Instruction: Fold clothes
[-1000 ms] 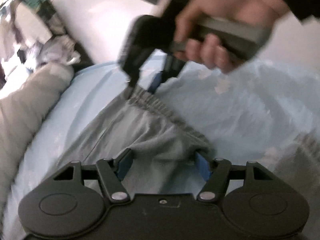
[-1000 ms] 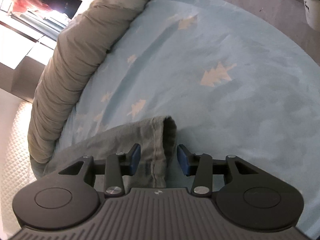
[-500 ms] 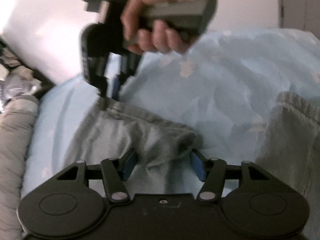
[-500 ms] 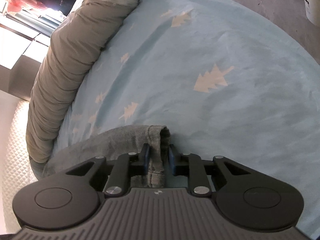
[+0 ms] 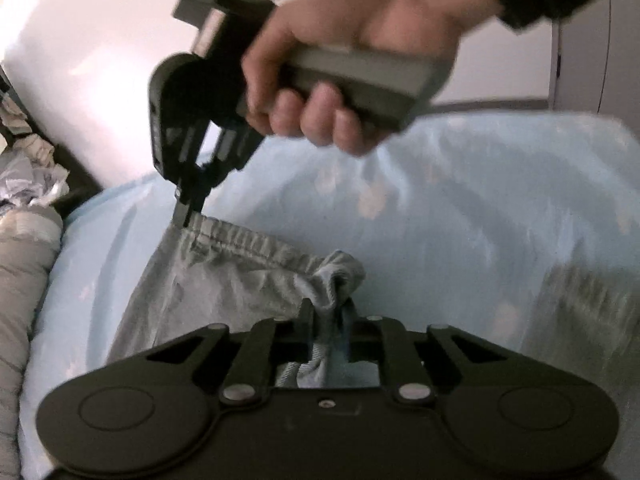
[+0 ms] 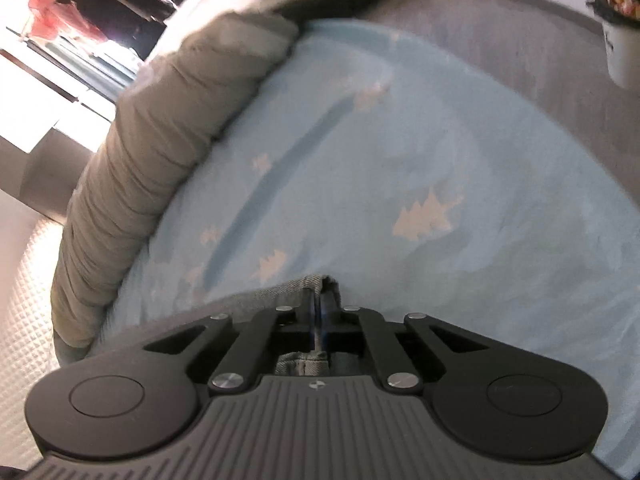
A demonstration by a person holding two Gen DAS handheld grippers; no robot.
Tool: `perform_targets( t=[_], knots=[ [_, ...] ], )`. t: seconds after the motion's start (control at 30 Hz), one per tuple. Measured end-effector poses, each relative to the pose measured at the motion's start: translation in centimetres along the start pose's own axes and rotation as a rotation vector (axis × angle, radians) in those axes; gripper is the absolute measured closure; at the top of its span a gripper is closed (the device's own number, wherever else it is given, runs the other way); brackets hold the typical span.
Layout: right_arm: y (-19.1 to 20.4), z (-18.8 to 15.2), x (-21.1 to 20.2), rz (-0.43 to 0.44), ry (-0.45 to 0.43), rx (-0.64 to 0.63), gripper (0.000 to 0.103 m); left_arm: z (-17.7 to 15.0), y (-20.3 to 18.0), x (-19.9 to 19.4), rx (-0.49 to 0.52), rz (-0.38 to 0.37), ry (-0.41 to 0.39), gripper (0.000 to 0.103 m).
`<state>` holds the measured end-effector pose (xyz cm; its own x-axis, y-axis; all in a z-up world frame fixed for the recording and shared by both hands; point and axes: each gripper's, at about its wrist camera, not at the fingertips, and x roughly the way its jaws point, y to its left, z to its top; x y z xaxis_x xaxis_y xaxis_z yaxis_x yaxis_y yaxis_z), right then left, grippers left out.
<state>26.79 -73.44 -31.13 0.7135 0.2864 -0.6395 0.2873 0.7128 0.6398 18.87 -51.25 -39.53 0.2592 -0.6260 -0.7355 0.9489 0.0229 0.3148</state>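
Observation:
Grey trousers point(image 5: 224, 280) with an elastic waistband lie on a light blue sheet with a white tree print. My left gripper point(image 5: 328, 316) is shut on a bunched end of the waistband. My right gripper point(image 5: 186, 216), held by a hand, pinches the other end of the waistband and lifts it. In the right wrist view the right gripper point(image 6: 319, 312) is shut on the grey hem point(image 6: 316, 284). Another part of the grey garment point(image 5: 580, 320) lies at the right.
A rolled grey duvet point(image 6: 160, 168) runs along the left side of the bed sheet point(image 6: 400, 160). Grey carpet and a white bin point(image 6: 624, 52) lie beyond the bed. Crumpled clothes point(image 5: 28, 176) sit at the far left.
Both grippers have closed on the waistband ends. The waistband has been raised and stretched between them, and both views have shifted.

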Motion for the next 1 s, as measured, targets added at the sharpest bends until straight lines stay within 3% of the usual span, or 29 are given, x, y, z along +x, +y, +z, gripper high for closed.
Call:
perform_targets(
  t=[0.3,0.37,0.47,0.6,0.7,0.77,0.9,1.0],
  knots=[
    [-2.9,-0.5,-5.6,-0.055,-0.058,0.031,0.103,2.0,-0.8,-0.7,-0.037,-0.12,-0.057,0.092],
    [-4.5,-1.1,-6.6,-0.12,-0.081,0.044,0.103,1.6,-1.7,0.0,-0.034,-0.123,-0.036,0.092],
    [-9.2,-1.8,-8.4,-0.176,-0.142,0.186,0.103,0.6,-2.3,1.0,-0.057,-0.123,-0.015,0.091],
    [-11.2,-2.4,-10.0,-0.221,-0.151,0.18,0.103,0.1,-2.9,1.5,-0.088,-0.114,-0.015,0.087],
    [-9.4,-3.1,-10.4,-0.227,-0.132,0.08,0.103,-0.2,-2.9,0.3,-0.146,-0.102,-0.023,0.072],
    [-7.7,-3.7,-10.5,-0.227,-0.122,0.006,0.103,0.0,-2.8,-0.1,-0.184,-0.072,-0.023,0.049],
    [-2.4,-5.9,-10.6,-0.223,-0.125,-0.171,0.102,-3.6,-0.7,-3.1,-0.302,0.002,0.011,0.045],
    [2.3,-8.2,-11.0,-0.189,-0.155,-0.272,0.101,-8.6,1.7,-6.4,-0.403,0.084,0.069,0.044]
  ],
)
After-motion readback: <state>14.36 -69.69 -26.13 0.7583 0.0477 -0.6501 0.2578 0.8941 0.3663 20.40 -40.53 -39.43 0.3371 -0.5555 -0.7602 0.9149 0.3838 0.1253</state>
